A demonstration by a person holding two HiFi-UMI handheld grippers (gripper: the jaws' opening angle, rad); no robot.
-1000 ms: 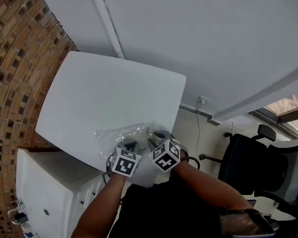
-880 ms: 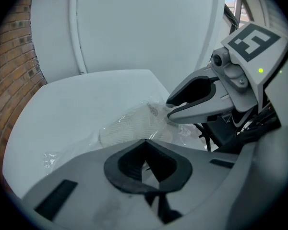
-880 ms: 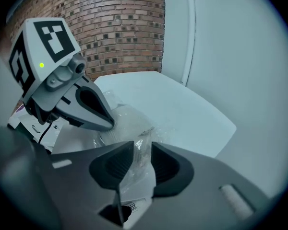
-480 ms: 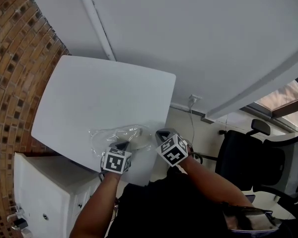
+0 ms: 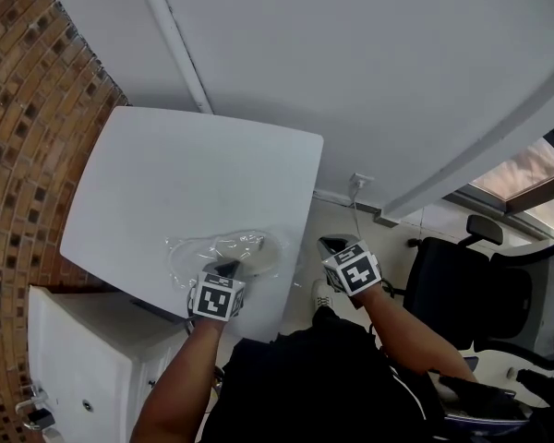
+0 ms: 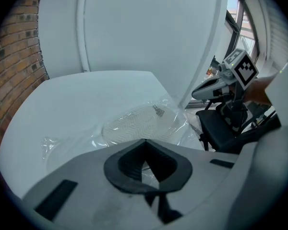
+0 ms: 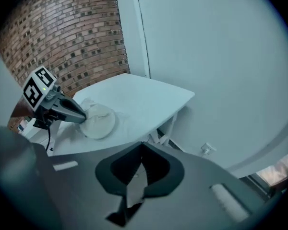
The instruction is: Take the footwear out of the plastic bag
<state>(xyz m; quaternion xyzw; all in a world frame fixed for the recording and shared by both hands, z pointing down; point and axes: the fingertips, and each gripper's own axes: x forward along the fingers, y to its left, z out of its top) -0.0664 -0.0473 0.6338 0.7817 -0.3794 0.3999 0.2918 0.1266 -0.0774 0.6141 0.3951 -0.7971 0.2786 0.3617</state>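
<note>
White table [image 5: 166, 173]: left gripper [image 5: 229, 268] pinches clear plastic bag [image 5: 185, 257], right gripper [image 5: 331, 245] closed, empty; pulling may drag white flat slipper [image 6: 139, 126] off.

An office, with swivel chair [image 5: 448, 289] and white table [image 5: 194, 183].

A white table [image 5: 194, 173] with rounded corners fills the centre left of the head view; near its lower edge lies a crumpled clear plastic bag [image 5: 189, 257]; inside it sits a flat pale slipper [image 5: 247, 252], zigzag-ribbed sole upward.
</note>
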